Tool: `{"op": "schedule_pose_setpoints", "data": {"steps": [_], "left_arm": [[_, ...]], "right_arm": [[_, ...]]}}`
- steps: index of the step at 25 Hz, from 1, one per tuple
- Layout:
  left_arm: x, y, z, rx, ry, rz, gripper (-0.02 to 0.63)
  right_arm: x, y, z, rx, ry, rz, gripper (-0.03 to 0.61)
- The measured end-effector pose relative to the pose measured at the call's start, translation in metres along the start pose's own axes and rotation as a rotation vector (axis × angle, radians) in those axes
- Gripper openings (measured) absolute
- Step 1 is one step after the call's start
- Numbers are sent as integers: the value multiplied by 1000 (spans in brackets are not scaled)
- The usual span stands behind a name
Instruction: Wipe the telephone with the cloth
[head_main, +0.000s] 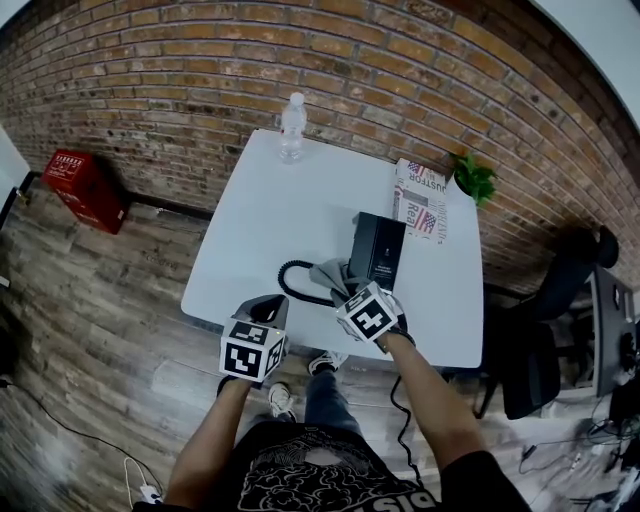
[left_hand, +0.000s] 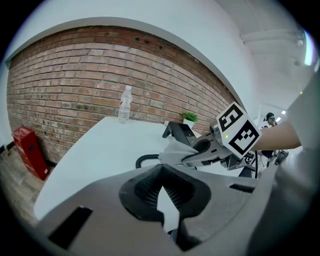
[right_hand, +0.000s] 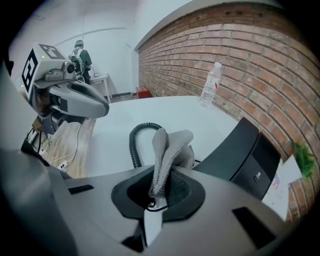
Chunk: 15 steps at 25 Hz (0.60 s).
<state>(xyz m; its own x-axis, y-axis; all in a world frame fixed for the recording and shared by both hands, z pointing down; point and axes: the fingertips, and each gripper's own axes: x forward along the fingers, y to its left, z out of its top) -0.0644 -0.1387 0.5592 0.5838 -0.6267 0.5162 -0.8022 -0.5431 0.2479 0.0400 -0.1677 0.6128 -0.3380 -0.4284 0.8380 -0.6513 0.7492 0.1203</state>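
Nearest the lens, at each gripper view's bottom centre: the left tongs (left_hand: 162, 169) are closed on nothing, and the right tongs (right_hand: 159, 176) are clamped. The white rectangular counter (head_main: 260, 220) fills the head view's middle, and the black wedge-shaped telephone (head_main: 378, 250) stands right of centre. The folded grey knitted cloth (right_hand: 172, 145), pinched in the right tongs, sits just beside it. Best to press it flat and sweep along the sloped face, clear of the black coiled cord (right_hand: 133, 142).

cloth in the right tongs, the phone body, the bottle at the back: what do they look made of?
Cloth: grey knitted or woven fabric, soft. A ribbed texture shows, and it folds limply out of the right tongs.
Telephone: probably hard black plastic with a satin finish. It has flat moulded panels with a faint sheen.
Bottle: clear plastic by its look, with a see-through body and a white cap.
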Motion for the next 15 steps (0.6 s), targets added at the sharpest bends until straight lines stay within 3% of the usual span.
{"op": "schedule_pose_setpoints", "data": {"steps": [15], "left_arm": [[21,-17,17,34,3,-39,5]], "right_arm": [[-56,-55,49,41,-202,-92,12]]}}
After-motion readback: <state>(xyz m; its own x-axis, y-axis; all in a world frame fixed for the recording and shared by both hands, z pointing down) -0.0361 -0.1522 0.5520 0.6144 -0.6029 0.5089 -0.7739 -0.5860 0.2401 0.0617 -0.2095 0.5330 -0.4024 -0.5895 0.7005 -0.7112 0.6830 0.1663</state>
